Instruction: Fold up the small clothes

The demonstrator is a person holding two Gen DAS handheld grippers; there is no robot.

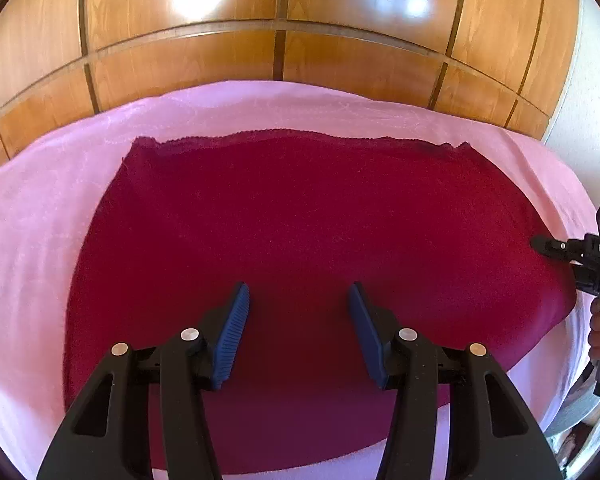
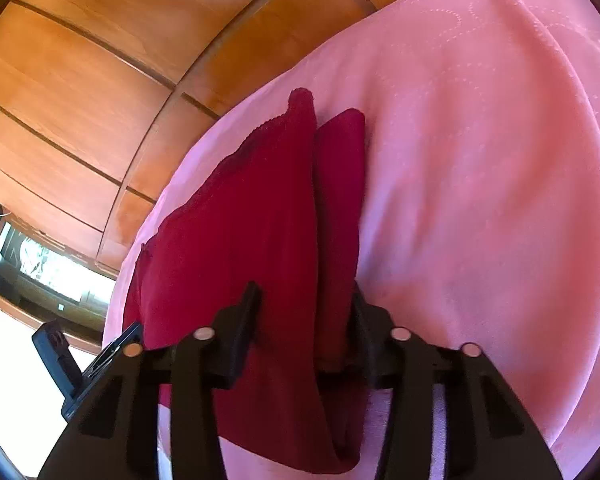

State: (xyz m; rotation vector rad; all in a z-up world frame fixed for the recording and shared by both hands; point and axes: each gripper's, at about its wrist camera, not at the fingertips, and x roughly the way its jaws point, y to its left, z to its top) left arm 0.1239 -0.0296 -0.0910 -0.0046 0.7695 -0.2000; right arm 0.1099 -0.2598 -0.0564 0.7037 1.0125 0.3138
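Observation:
A dark red garment (image 1: 300, 216) lies spread flat on a pink cloth (image 1: 40, 208), its scalloped edge at the far side. My left gripper (image 1: 298, 304) hovers open over its near middle, blue pads apart, holding nothing. My right gripper (image 1: 548, 246) shows at the garment's right edge in the left wrist view. In the right wrist view the right gripper (image 2: 304, 308) has its jaws apart, with the garment's (image 2: 240, 220) folded edge running up between them. The cloth touches the right finger and stands clear of the left one.
The pink cloth (image 2: 480, 160) covers the whole work surface. Wooden wardrobe panels (image 1: 280, 32) stand behind it. A white wall (image 1: 596, 100) is at the right. The left gripper (image 2: 60, 360) shows at the lower left of the right wrist view.

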